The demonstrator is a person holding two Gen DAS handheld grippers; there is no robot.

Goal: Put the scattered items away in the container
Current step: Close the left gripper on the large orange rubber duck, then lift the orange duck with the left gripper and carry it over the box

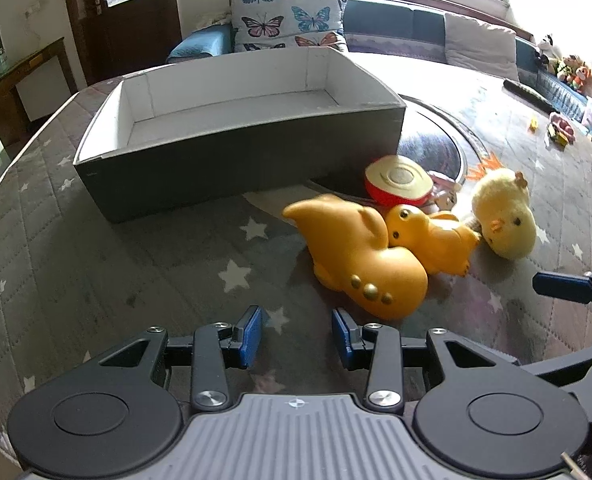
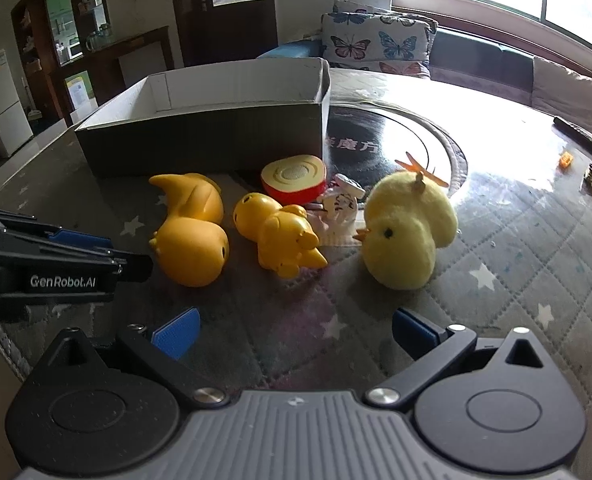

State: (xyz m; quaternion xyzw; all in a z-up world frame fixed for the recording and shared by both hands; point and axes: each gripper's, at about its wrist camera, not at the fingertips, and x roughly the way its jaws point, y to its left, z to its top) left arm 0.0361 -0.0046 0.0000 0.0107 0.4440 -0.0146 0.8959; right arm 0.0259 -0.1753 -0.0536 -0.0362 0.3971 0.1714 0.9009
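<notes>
Toys (image 2: 191, 228) before box (image 2: 199, 136); "GenRobot.AI" on left tongs (image 1: 297, 334), partly open, empty; right tongs (image 2: 291, 330) wide, empty.

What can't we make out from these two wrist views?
- Small white toy: mostly hidden behind the red-and-cream toy and small orange dinosaur; shape unclear in both views.
- Box floor: hidden by its near wall in the right wrist view.
- Small items at the table's far right: too tiny and overexposed.
- Right gripper: cut off in the left wrist view.
</notes>
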